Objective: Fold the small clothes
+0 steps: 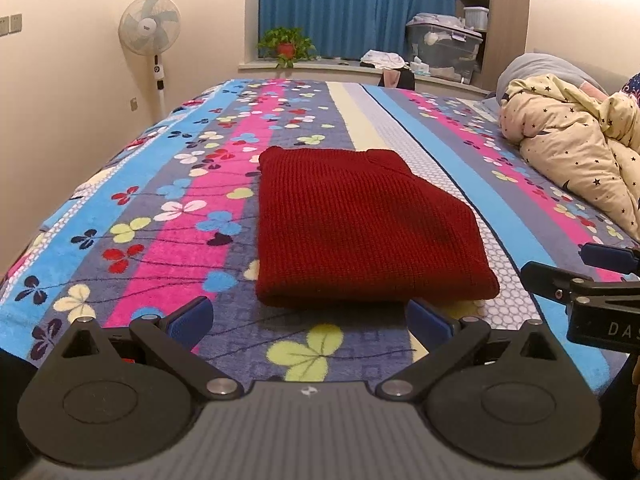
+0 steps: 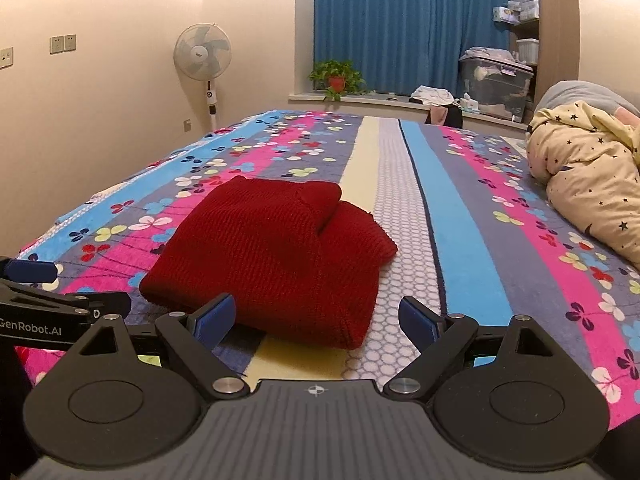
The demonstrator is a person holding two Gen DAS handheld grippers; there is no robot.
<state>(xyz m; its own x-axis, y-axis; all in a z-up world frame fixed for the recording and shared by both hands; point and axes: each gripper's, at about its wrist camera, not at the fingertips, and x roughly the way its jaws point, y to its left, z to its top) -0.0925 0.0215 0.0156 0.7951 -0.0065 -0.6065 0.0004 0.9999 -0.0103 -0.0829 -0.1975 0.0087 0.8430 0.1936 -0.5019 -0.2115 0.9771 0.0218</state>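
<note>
Red sweater, underside folds hidden

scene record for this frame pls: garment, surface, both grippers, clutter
garment: red knit sweater, folded into a compact rectangle, lying flat
surface: floral striped bedspread
left gripper: jaws open, empty, just short of the sweater's near edge
right gripper: jaws open, not clamping; sweater's near corner reaches between them
clutter: star-print quilt bunched at the right
fold status: looks finished
</note>
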